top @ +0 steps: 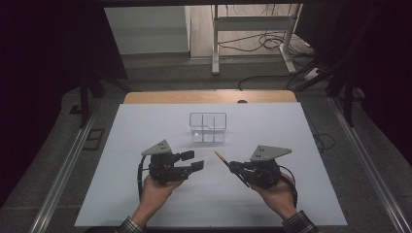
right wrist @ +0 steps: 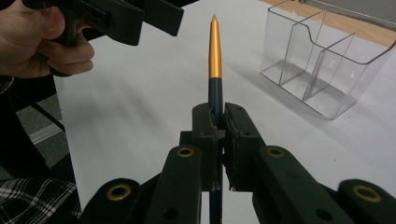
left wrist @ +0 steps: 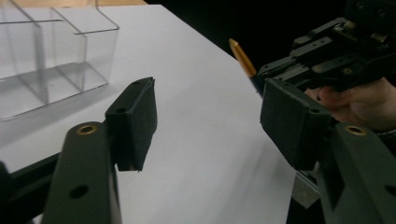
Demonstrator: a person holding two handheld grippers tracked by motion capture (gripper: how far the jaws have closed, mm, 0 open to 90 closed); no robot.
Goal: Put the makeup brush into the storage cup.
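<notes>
High view: a white table top [top: 145, 194] seen from above, with a person's two forearms entering from the bottom edge, each hand holding a black two-jaw gripper. The left gripper [top: 198, 160] sits at left centre, its jaws pointing right and standing partly apart with nothing between them. The right gripper [top: 233, 167] sits at right centre, jaws pointing left toward the other, pressed together on a pen [top: 221, 157] with a dark barrel and an orange-gold tip. The pen slants up and to the left, its tip in the gap between the two grippers. Beyond them, near the middle of the table, stands a clear plastic organiser [top: 208, 127] with several compartments, well apart from both grippers.

Left gripper view: the left gripper's own two dark pads [left wrist: 133, 122] rise from the bottom with a moderate gap, only bare table between them. Past the right-hand pad, the right gripper [left wrist: 261, 79] is held in a hand [left wrist: 359, 102], with the pen's gold tip [left wrist: 243, 57] poking up and left. The clear organiser [left wrist: 70, 65] stands at upper left.

Right gripper view: the right gripper [right wrist: 218, 122] clamps the pen [right wrist: 215, 51] by its dark barrel; the gold part points straight away. The left gripper [right wrist: 140, 16] and its hand [right wrist: 42, 44] appear at upper left. The organiser [right wrist: 322, 60] stands at upper right, empty.
</notes>
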